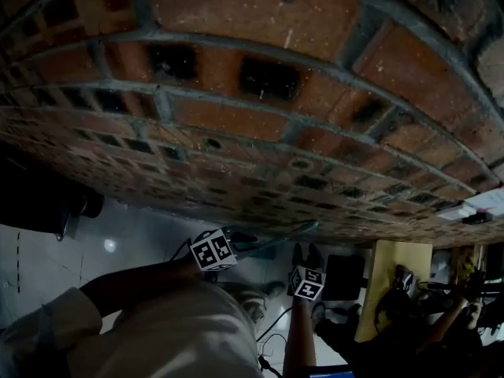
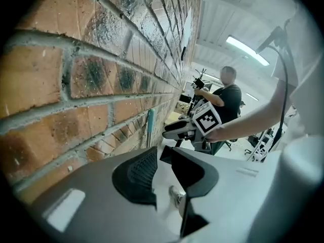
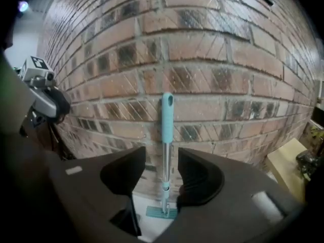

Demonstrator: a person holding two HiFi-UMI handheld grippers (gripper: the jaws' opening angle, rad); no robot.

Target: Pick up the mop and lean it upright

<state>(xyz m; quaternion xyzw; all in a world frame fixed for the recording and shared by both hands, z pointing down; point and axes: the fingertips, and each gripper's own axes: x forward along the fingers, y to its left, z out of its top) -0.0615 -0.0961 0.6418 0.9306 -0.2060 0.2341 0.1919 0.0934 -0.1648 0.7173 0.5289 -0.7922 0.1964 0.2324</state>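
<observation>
A red brick wall [image 3: 212, 59] rises from a pale floor [image 3: 147, 229], and a person [image 2: 229, 97] stands further along it. The mop [image 3: 166, 135] stands upright against the bricks, its teal grip against the wall and its flat head [image 3: 162, 212] on the floor at the wall's foot. The right gripper [image 3: 161, 155] faces it with jaws spread wide; the handle shows in the gap beyond the pads, untouched. The left gripper [image 2: 161, 158] is off to the side, jaws parted and empty.
</observation>
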